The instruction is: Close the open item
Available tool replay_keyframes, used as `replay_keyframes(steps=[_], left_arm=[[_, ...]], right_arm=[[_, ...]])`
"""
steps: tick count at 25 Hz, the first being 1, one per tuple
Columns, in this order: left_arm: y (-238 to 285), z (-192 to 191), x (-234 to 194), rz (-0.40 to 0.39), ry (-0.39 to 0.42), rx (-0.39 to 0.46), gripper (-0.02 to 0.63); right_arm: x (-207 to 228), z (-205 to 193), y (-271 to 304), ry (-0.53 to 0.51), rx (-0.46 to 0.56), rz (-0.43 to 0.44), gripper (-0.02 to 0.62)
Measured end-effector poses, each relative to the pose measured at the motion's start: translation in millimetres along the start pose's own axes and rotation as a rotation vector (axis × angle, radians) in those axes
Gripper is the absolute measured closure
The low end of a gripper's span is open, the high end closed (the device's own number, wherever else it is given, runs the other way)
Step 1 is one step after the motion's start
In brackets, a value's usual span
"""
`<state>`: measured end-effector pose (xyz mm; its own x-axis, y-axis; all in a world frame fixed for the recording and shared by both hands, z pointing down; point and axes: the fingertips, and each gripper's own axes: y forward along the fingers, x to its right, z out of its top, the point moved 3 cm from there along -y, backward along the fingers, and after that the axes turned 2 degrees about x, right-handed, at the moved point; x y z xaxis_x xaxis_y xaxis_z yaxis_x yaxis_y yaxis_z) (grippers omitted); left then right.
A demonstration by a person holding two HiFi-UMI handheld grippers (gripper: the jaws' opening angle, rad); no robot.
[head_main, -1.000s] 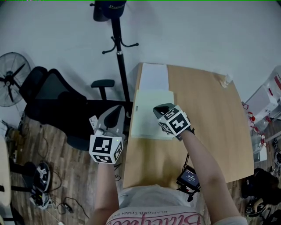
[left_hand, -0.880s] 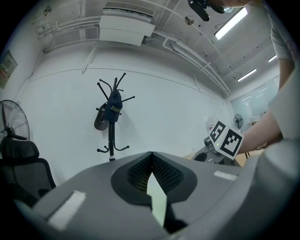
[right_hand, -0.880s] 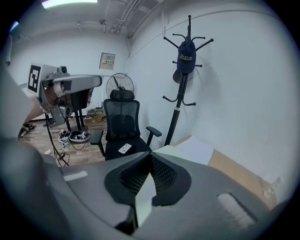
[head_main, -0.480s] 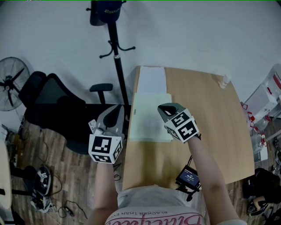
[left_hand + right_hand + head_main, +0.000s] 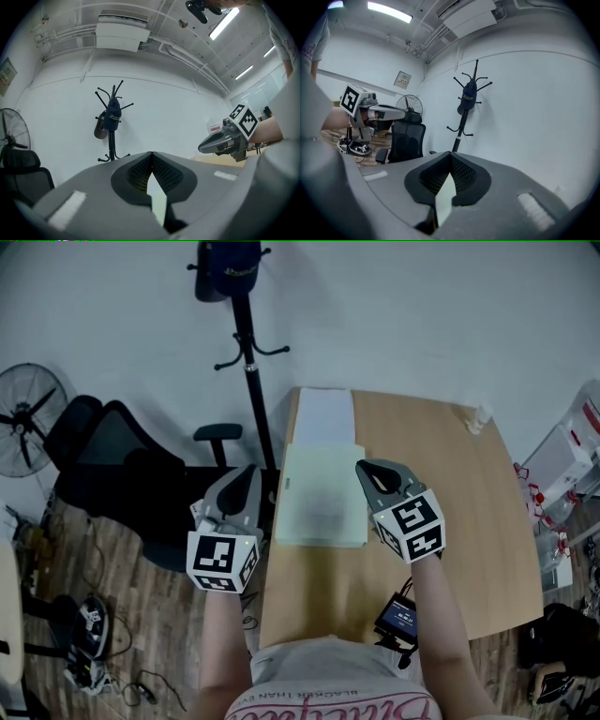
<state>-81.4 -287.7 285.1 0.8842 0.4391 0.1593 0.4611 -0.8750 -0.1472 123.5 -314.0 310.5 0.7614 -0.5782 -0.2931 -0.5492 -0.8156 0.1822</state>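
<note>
A pale green flat folder (image 5: pixel 322 495) lies closed on the left part of the wooden table (image 5: pixel 450 521). A white sheet (image 5: pixel 325 415) lies just beyond it at the table's far edge. My right gripper (image 5: pixel 375 470) hangs above the table just right of the folder, shut with nothing in it; its tips (image 5: pixel 450 154) meet in the right gripper view. My left gripper (image 5: pixel 246 474) is off the table's left edge, level with the folder, and its tips (image 5: pixel 151 154) meet with nothing between them. Each gripper shows in the other's view: right gripper (image 5: pixel 225 140), left gripper (image 5: pixel 379 112).
A coat stand (image 5: pixel 246 343) with a dark cap stands by the wall behind the table. A black office chair (image 5: pixel 112 460) and a fan (image 5: pixel 23 409) are to the left. A small crumpled object (image 5: pixel 478 415) sits at the table's far right corner. Boxes (image 5: pixel 567 460) stand at the right.
My right gripper has lifted off the folder and moved right and nearer to me, leaving the folder fully uncovered and flat. The left gripper has stayed in place.
</note>
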Motion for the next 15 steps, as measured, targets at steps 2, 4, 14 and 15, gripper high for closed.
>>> replay_keyframes(steps=[2, 4, 14, 15], left_arm=[[-2, 4, 0, 0.005, 0.008, 0.01, 0.591], [-3, 7, 1, 0.008, 0.01, 0.022, 0.591], [-8, 24, 6, -0.001, 0.033, 0.066, 0.591], [-9, 26, 6, -0.001, 0.034, 0.069, 0.591]], right_arm=[[3, 4, -11, -0.002, 0.025, -0.035, 0.595], [5, 8, -21, 0.002, 0.047, -0.064, 0.595], [10, 38, -68, -0.026, 0.142, -0.193, 0.595], [10, 39, -72, -0.039, 0.144, -0.209, 0.595]])
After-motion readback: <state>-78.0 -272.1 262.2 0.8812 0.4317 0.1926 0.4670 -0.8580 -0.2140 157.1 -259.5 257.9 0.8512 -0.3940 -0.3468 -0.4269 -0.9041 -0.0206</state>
